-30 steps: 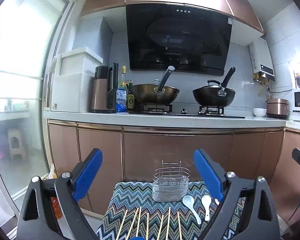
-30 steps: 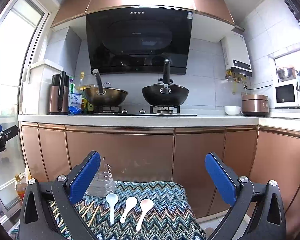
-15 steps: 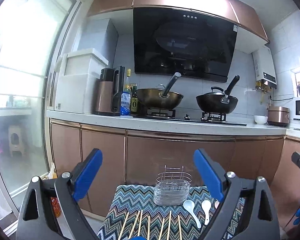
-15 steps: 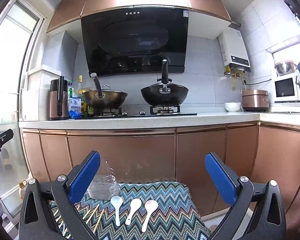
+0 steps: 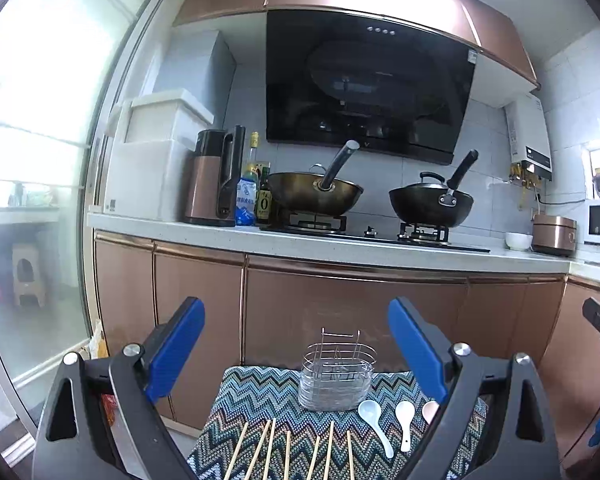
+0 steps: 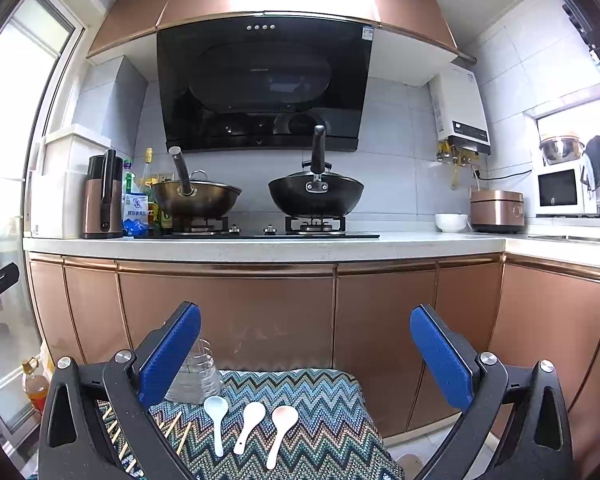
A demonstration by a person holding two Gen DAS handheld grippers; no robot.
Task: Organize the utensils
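On the left part of the zigzag-patterned cloth [image 5: 260, 396] that covers the tabletop, a row of wooden chopsticks [image 5: 288, 454] lies side by side, pointing away from the camera. The left tool [image 5: 296, 354] hangs above them with its blue fingers [image 5: 176, 354] spread wide, and it holds nothing. Behind the chopsticks, at the far edge of the cloth, the wire utensil holder [image 5: 337, 376] stands upright, and no utensil is seen inside it. Just to the right of the holder three ceramic spoons lie in a row with their bowls toward the holder side: a white spoon [image 6: 215, 420], then a second white spoon [image 6: 249, 424], then a pinkish spoon [image 6: 281, 428]. They are close together but do not touch. The right tool [image 6: 305, 360] is above the spoons, its jaws also wide apart and empty. Behind all this is the kitchen counter [image 6: 260, 244] with two woks [image 6: 316, 196] on the stove.
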